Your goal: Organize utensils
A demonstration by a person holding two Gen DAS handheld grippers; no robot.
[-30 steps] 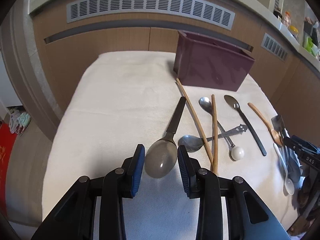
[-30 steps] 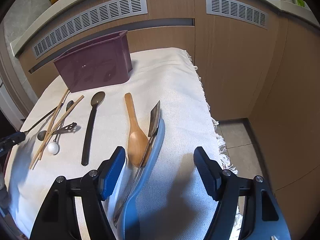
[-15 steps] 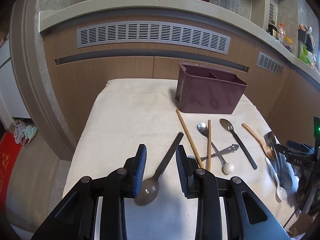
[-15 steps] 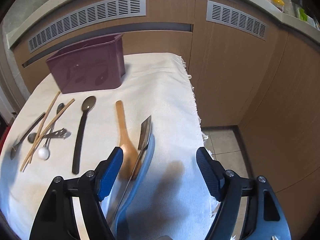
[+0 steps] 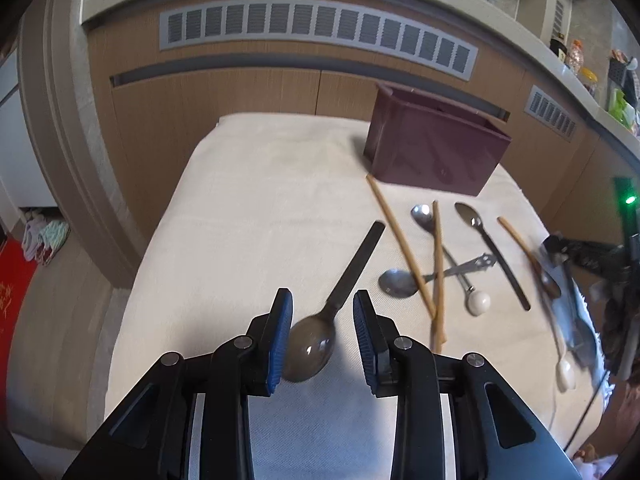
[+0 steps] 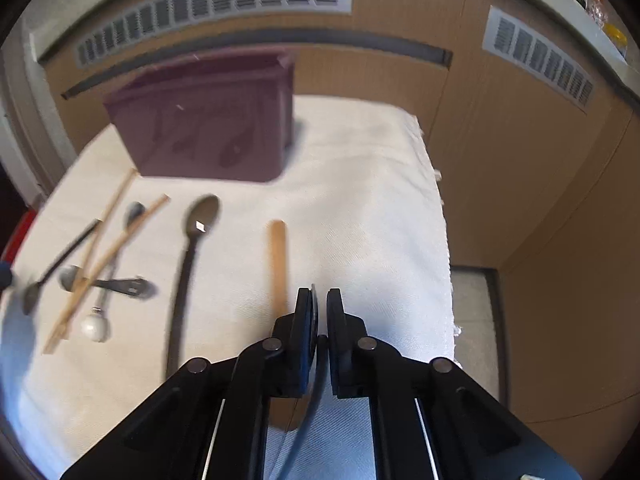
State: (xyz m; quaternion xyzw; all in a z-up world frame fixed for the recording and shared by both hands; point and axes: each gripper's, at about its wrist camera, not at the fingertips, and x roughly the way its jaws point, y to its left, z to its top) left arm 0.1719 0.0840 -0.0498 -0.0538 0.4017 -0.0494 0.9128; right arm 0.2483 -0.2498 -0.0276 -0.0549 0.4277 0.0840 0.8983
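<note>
A dark spoon (image 5: 308, 348) lies on the white cloth (image 5: 256, 216), its handle pointing away toward the purple utensil box (image 5: 432, 152). My left gripper (image 5: 322, 294) straddles its bowl. The jaws are opening: the left pad touches the bowl and the right pad stands clear. My right gripper (image 6: 319, 292) is shut on a thin flat metal utensil (image 6: 314, 294), seen edge on between the pads. A wooden spoon (image 6: 277, 256) lies just left of it. In the left wrist view the right gripper (image 5: 580, 248) sits at the cloth's right edge.
Between the grippers lie two chopsticks (image 5: 400, 244), crossed steel spoons (image 5: 396, 282), a spoon with a white ball end (image 5: 478, 302) and a long black spoon (image 6: 184, 272). A white ceramic spoon (image 5: 566, 372) is near the right edge. Wooden cabinets (image 6: 500, 160) stand behind and right.
My right gripper's jaws went from wide open to shut on the flat metal utensil. My left gripper shifted slightly, with the dark spoon's bowl still between its pads.
</note>
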